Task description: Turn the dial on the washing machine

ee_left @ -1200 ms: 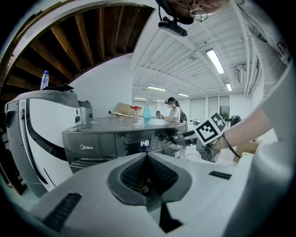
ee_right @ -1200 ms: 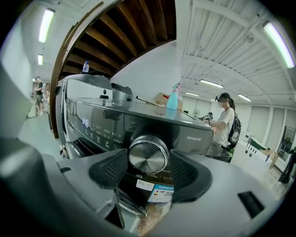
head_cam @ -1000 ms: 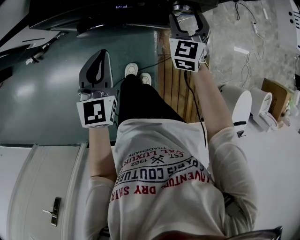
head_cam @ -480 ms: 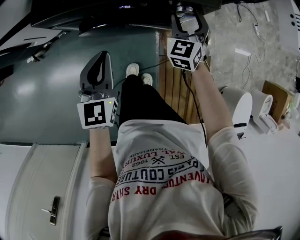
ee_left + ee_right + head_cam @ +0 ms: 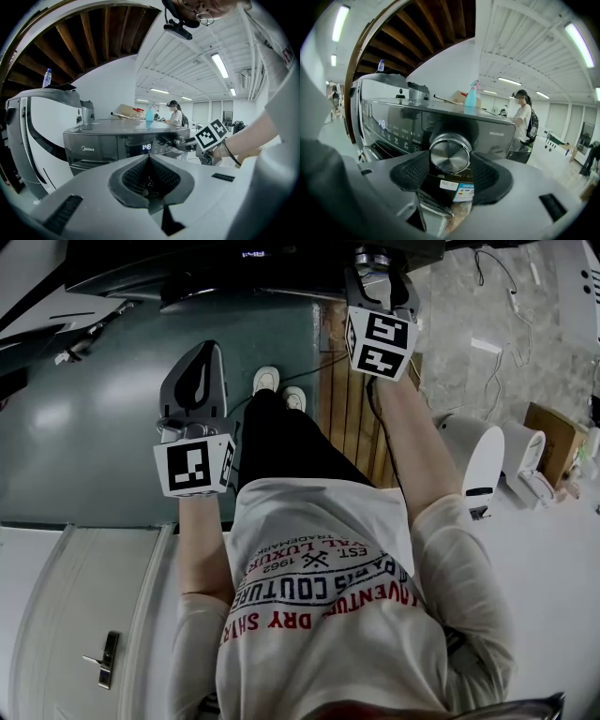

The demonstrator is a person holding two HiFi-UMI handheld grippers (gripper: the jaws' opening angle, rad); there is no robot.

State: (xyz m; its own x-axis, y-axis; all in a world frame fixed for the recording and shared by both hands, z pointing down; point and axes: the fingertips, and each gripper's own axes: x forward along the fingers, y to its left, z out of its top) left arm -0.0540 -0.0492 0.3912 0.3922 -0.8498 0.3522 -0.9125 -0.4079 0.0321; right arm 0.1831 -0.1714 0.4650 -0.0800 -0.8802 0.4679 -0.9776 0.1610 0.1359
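Now the right gripper point(image 5: 450, 164) pinches the dial point(image 5: 450, 152); a loose hold could slip on its smooth rim; the left gripper point(image 5: 149, 174) is pressed together

My head camera looks steeply down past my body, with the washing machine point(image 5: 244, 268) along the top edge. My left gripper point(image 5: 195, 367) camera faces its front panel from well back, centre frame. My right gripper point(image 5: 375, 268) camera sits close, the dial point(image 5: 450, 152) mid-frame. All three share that panel.
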